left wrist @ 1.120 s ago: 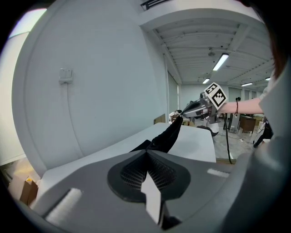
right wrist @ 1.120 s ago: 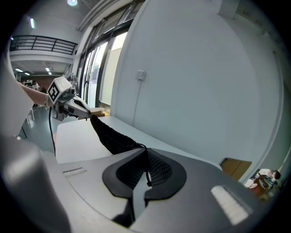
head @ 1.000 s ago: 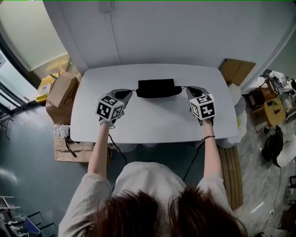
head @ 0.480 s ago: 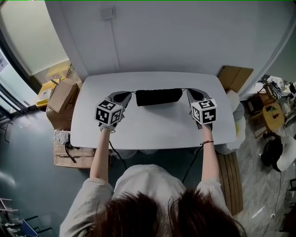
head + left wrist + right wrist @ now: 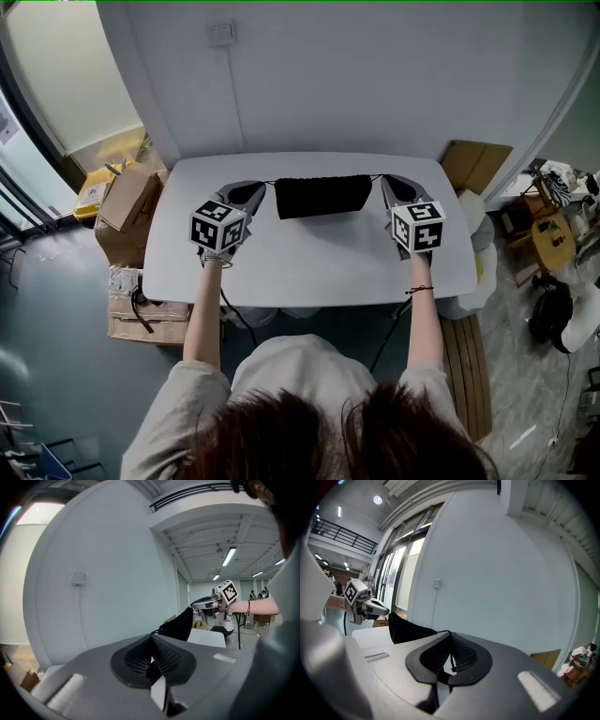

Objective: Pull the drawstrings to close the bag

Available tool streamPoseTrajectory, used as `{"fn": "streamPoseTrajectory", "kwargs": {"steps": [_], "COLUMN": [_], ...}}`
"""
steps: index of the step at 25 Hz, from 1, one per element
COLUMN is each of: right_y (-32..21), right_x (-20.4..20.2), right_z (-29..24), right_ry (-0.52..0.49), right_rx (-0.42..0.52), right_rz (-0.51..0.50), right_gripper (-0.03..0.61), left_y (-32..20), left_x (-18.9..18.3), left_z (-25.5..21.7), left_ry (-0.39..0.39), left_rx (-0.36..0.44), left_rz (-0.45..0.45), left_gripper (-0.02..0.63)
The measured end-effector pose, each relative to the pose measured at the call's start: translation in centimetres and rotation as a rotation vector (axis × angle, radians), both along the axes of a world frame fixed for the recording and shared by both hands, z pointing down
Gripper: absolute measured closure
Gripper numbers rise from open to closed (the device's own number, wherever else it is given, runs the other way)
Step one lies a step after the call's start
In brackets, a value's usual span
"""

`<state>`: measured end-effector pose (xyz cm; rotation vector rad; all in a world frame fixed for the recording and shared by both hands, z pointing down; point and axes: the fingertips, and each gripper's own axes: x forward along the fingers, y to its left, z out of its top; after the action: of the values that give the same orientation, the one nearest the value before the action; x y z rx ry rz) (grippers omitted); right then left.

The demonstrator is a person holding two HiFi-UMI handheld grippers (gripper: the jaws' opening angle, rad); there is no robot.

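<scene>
Fingers [image 5: 164,656] of the left gripper [image 5: 264,186] and right gripper [image 5: 383,179] pinch the drawstrings [image 5: 440,632] of the black bag [image 5: 322,196] hanging between them.

I'm looking down on the table [image 5: 309,267], a white, matt top with rounded corners. Its long edges run left to right across my head view. The far edge sits close along the pale wall [image 5: 375,84], and the near edge faces the person. The table stands on a grey floor [image 5: 56,309]. The black bag [image 5: 322,195] is over the middle of the far edge, well away from all four corners. I can't tell whether its bottom rests on the top or hangs just clear of it.
</scene>
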<state>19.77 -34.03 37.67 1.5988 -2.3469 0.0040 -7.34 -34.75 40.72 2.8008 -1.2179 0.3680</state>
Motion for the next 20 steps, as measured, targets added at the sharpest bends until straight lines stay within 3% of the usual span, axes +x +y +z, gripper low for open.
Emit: {"fn": "streamPoseTrajectory", "kwargs": {"steps": [20], "right_y": [0.8], "right_x": [0.0], "right_z": [-5.1], "right_ry": [-0.058], "right_rx": [0.123], "right_rz": [0.008], "right_gripper": [0.561], "left_y": [0.4], "left_x": [-0.2], "left_z": [-4.8], "left_ry": [0.045], "left_rx": [0.100], "left_rz": [-0.004], "left_gripper": [0.614]}}
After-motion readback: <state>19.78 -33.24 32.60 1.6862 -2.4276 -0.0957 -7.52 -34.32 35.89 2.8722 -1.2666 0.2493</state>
